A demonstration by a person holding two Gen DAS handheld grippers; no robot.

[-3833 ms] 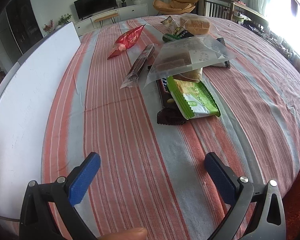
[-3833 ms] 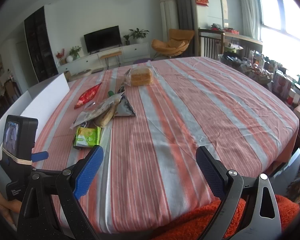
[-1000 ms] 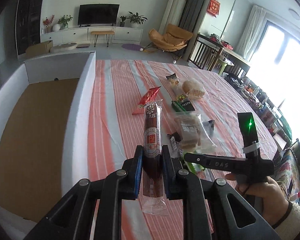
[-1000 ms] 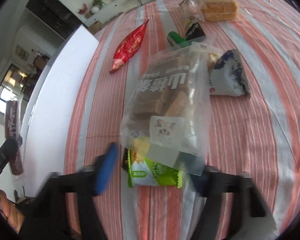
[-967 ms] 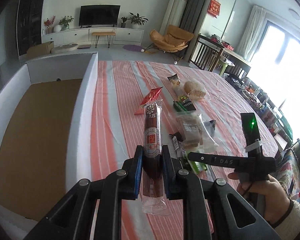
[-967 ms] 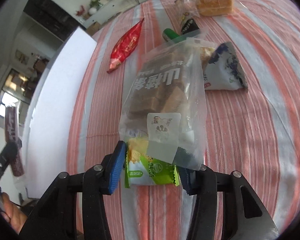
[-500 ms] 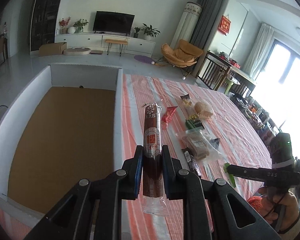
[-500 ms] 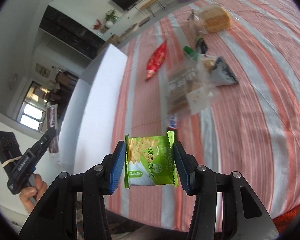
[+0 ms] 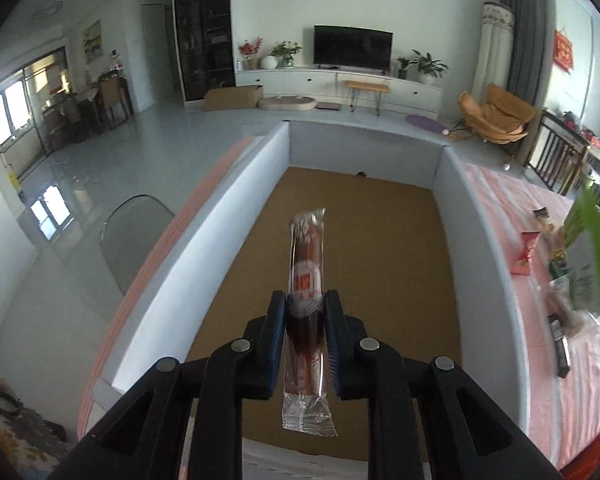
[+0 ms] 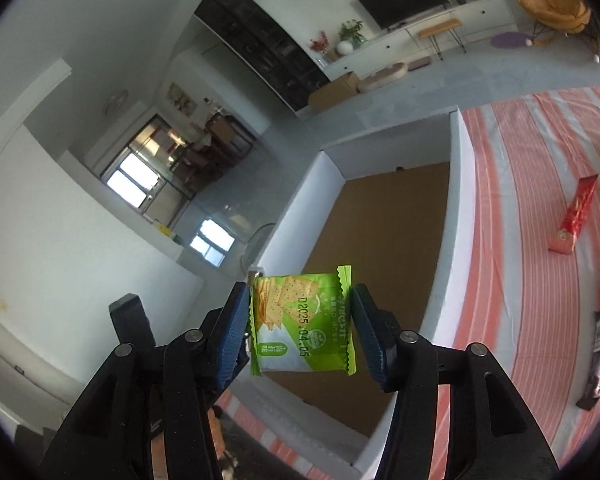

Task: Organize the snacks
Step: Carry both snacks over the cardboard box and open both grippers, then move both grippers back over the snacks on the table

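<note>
My left gripper [image 9: 304, 312] is shut on a long sausage stick in clear wrap [image 9: 306, 280] and holds it above the brown floor of a large white-walled box [image 9: 360, 248]. My right gripper [image 10: 300, 320] is shut on a green cracker packet [image 10: 302, 320] and holds it above the near end of the same box [image 10: 380, 264]. The green packet shows blurred at the right edge of the left wrist view [image 9: 584, 256]. Nothing lies in the box.
The red-striped tablecloth [image 10: 520, 240] lies right of the box. On it are a red snack packet [image 10: 574, 216], a dark chocolate bar [image 10: 598, 364] and several other snacks [image 9: 560, 292]. A grey chair [image 9: 128, 232] stands left of the table.
Both grippers have swung left from the snack pile to above the box. The left still holds the sausage stick; the right lifted the green packet off the table and carried it over.
</note>
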